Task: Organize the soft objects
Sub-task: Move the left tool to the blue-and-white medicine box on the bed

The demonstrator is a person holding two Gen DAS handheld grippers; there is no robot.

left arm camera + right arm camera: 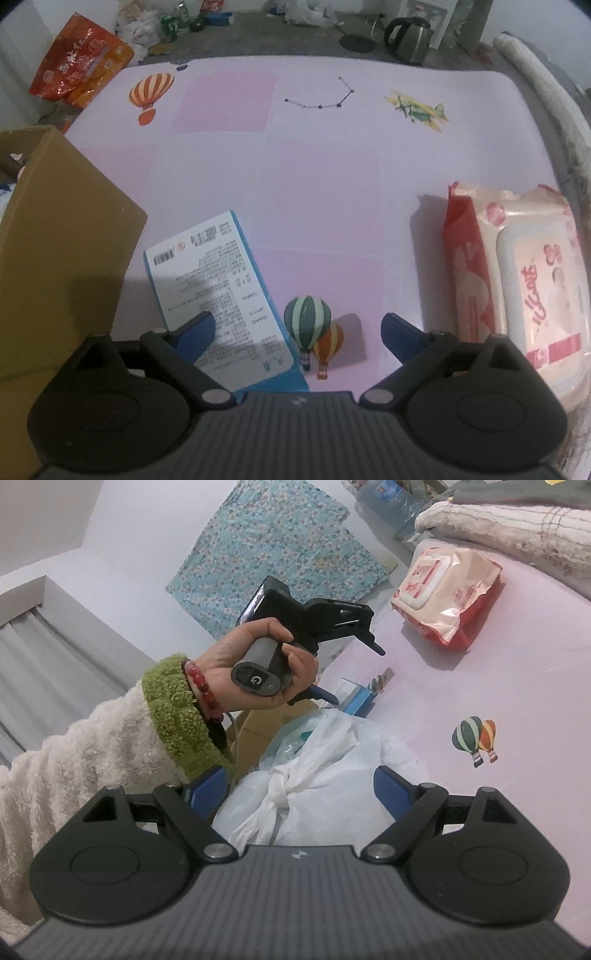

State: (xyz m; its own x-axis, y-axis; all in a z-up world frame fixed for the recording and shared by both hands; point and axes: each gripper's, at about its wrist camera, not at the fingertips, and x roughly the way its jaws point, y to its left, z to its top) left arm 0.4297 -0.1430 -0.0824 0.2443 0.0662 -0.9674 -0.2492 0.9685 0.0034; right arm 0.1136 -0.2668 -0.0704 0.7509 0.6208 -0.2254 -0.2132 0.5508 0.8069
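Left wrist view only: left gripper point(297, 332), fingers apart, nothing between, above a blue-edged printed pack point(218, 295) beside the cardboard box point(62, 258). Pink tabletop point(314, 177) beyond lies open. Wipes pack point(517, 295) at right edge (red script, unreadable). Right wrist view only: right gripper point(299, 794), fingers apart around a knotted white bag point(314, 775), not pressing; hand point(255, 664) holds the left gripper.

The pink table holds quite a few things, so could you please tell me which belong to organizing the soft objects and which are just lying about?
Part of the job:
wet wipes pack
blue-edged flat packet
knotted white plastic bag
cardboard box

Just lying about:
electric kettle
orange snack bag
folded blanket
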